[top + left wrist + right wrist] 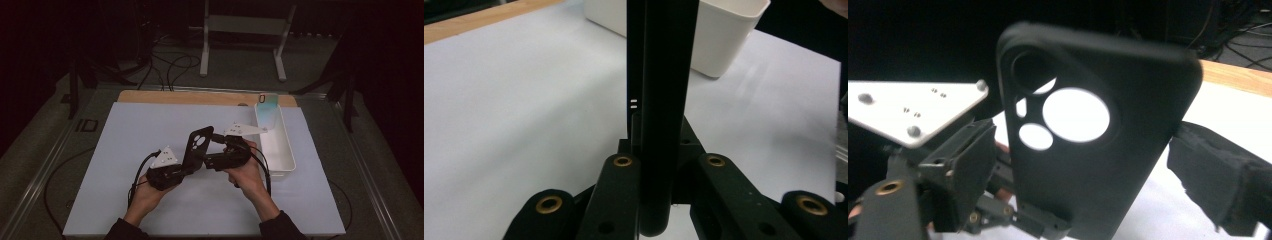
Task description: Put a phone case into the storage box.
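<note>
Left gripper (pixel 655 220) at 6 o'clock, jaws closed tight on black phone case (pixel 663 100). Case seen edge-on, upright, running from jaws toward 12 o'clock, out of frame at top. Two tiny white marks on case's left edge. White bin (pixel 724 45) behind case, 12 to 1 o'clock, on white table sheet (pixel 524 125). Wooden table edge (pixel 474 22) at 10 o'clock

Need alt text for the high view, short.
Seen from above, the left gripper holds a black phone case upright over a white table, while the right gripper stands open beside it. A white bin sits to the right.
</note>
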The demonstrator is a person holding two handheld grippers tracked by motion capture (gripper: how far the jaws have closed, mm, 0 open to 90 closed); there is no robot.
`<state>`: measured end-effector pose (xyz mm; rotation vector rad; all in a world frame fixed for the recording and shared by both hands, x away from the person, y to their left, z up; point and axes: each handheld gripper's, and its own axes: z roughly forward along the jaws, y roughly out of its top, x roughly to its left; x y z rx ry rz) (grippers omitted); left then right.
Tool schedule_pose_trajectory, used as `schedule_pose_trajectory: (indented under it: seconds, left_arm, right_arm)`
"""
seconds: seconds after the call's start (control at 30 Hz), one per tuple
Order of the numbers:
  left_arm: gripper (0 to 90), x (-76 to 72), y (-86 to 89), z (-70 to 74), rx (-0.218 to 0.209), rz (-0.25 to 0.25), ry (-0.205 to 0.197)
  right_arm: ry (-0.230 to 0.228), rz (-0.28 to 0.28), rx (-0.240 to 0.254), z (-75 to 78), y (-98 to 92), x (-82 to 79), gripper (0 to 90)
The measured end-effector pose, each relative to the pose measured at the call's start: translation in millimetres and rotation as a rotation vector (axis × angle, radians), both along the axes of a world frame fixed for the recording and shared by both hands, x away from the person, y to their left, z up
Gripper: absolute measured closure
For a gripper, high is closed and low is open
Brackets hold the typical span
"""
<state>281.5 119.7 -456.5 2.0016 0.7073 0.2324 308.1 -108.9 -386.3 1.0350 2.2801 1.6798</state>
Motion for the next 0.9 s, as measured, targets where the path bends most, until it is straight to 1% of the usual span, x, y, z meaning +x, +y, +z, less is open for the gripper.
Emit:
schedule_pose_trajectory:
  seconds: [0.07,0.1,0.2,0.27,0.4,0.47,0.57,0.7,0.9]
  left_arm:
    - [85.1,-0.4,-0.8,-0.3,0.008,0.007,-0.007]
    - [85.2,-0.7,-1.6,-0.5,0.012,0.007,-0.008]
    - [85.2,-1.7,-4.7,-1.2,0.022,0.006,-0.009]
    - [85.1,-1.7,-5.7,-1.5,0.022,0.003,-0.004]
    - [85.1,-2.9,-8.4,-1.7,0.034,0.01,-0.008]
    - [85.1,-3.6,-10.3,-1.8,0.044,0.005,-0.01]
    - [84.9,-4.1,-12.0,-2.3,0.039,-0.001,-0.008]
    - [84.8,-3.7,-10.9,-2.3,0.04,-0.002,-0.005]
    - [84.3,-3.6,-11.1,-2.6,0.041,-0.004,-0.009]
  right_arm:
    - [0.008,-0.018,0.021,0.8,1.1,1.1,13.5]
    - [0.016,-0.025,0.026,1.2,2.0,1.6,13.5]
    - [0.019,-0.046,0.036,2.0,5.1,3.0,12.7]
    - [0.023,-0.057,0.044,2.5,7.5,3.7,12.4]
    - [0.02,-0.077,0.038,2.6,11.8,4.2,11.6]
    - [0.015,-0.087,0.034,2.0,14.5,4.4,11.0]
    - [0.008,-0.096,0.029,1.3,17.4,4.3,11.3]
    - [0.005,-0.093,0.03,1.2,17.9,3.8,12.2]
    - [-0.016,-0.093,0.021,2.2,18.0,1.3,13.9]
